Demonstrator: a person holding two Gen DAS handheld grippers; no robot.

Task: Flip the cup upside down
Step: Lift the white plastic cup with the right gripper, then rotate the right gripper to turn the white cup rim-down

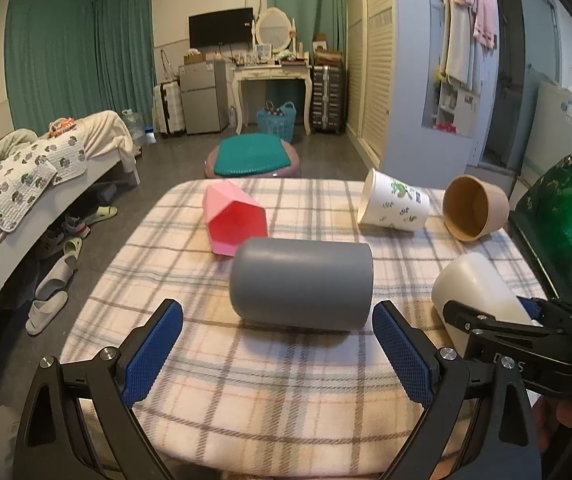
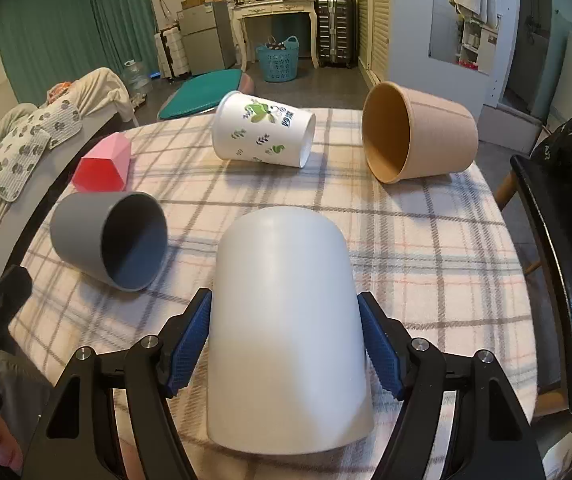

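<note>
A plain white cup (image 2: 286, 320) lies on its side on the plaid tablecloth (image 2: 425, 248), base pointing away, mouth toward the camera. My right gripper (image 2: 284, 340) has its blue pads (image 2: 190, 336) pressed on both sides of it; it also shows in the left wrist view (image 1: 473, 292). A grey cup (image 1: 301, 284) lies on its side just in front of my left gripper (image 1: 278, 348), which is open and empty, apart from the cup. The grey cup's mouth shows in the right wrist view (image 2: 110, 240).
A pink faceted cup (image 1: 234, 220), a white leaf-print paper cup (image 1: 393, 204) and a brown paper cup (image 1: 475, 212) lie on their sides farther back. A dark chair (image 2: 557, 240) stands at the table's right. A bed (image 1: 26, 184) is at the left.
</note>
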